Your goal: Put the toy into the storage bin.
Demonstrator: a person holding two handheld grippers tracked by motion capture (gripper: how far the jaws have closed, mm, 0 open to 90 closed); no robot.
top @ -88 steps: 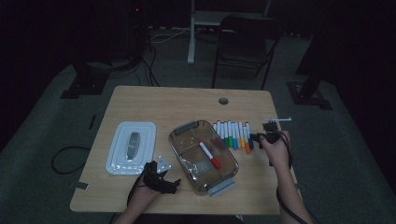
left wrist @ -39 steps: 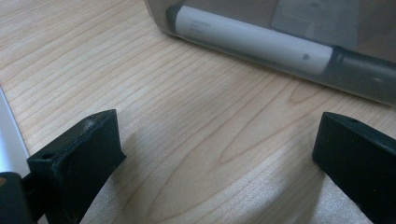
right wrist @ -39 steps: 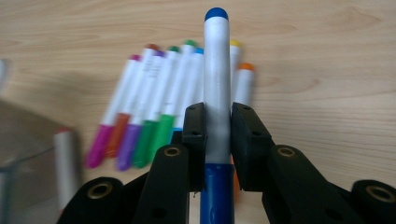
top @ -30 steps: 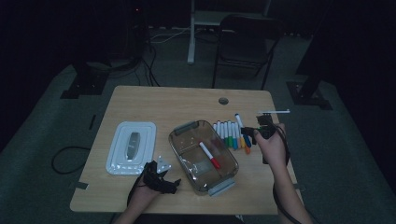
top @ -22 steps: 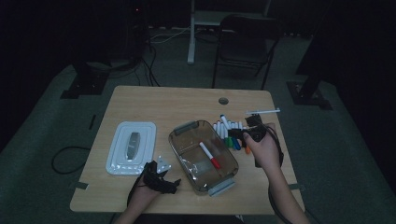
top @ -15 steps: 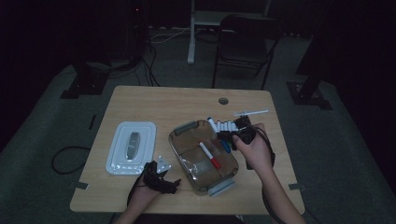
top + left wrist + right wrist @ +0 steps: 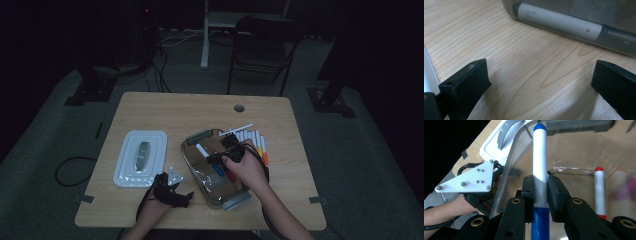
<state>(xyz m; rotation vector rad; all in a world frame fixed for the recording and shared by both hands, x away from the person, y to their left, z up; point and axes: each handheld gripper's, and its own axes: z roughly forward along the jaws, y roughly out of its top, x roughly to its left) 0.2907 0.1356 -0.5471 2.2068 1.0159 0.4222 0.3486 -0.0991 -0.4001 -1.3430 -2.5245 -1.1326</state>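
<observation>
Gripping the blue marker [image 7: 540, 170] at mid-barrel, my right gripper [image 7: 540, 192] holds it over the clear bin [image 7: 192, 165], where a red marker [image 7: 599, 192] lies. It looks light, stiff and slick, so mid-barrel suits. My left gripper [image 7: 536, 85] rests wide and empty on the table [image 7: 524, 62].

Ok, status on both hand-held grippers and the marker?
Right hand-held gripper shut on blue marker, over clear bin. Left hand-held gripper open, empty. Red marker inside bin.

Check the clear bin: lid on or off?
Off. The clear bin is open-topped with markers lying inside, and the white lid lies flat on the table to its left, apart from it.
</observation>
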